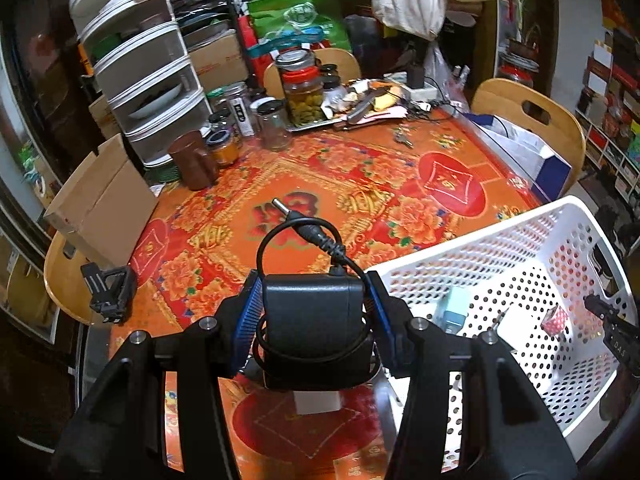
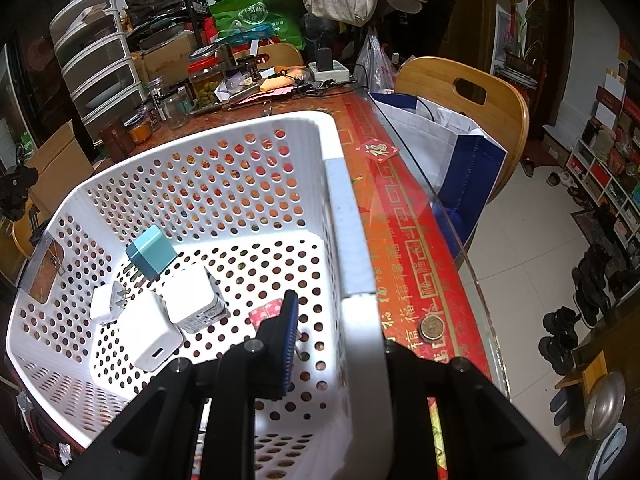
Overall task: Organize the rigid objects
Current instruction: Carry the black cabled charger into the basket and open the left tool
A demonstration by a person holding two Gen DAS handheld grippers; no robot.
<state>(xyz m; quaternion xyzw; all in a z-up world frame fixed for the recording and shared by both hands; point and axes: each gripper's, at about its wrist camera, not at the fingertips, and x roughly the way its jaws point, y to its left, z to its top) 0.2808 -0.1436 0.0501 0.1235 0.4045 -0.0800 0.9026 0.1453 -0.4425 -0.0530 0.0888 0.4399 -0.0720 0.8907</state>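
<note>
My left gripper (image 1: pixel 314 310) is shut on a black power adapter (image 1: pixel 312 320), held above the red patterned tabletop (image 1: pixel 320 176). The adapter's looped cable and plug tip (image 1: pixel 280 205) stick up ahead of it. To its right stands the white perforated basket (image 1: pixel 500 248). My right gripper (image 2: pixel 344 344) is shut on the basket's right wall (image 2: pixel 360 320), its blue-padded finger (image 2: pixel 290 328) inside. Inside the basket lie a teal charger (image 2: pixel 152 252), three white chargers (image 2: pixel 148 332) and a small red patterned item (image 2: pixel 268 312). The right gripper (image 1: pixel 612 328) also shows in the left wrist view.
Jars (image 1: pixel 302 88), a brown cup (image 1: pixel 194 164) and plastic drawers (image 1: pixel 148 80) crowd the table's far left. A cardboard box (image 1: pixel 100 208) and a black clip (image 1: pixel 108 292) sit on the left chair. A coin (image 2: pixel 431 327) lies by the table's right edge; a bag (image 2: pixel 460 148) sits on the right chair.
</note>
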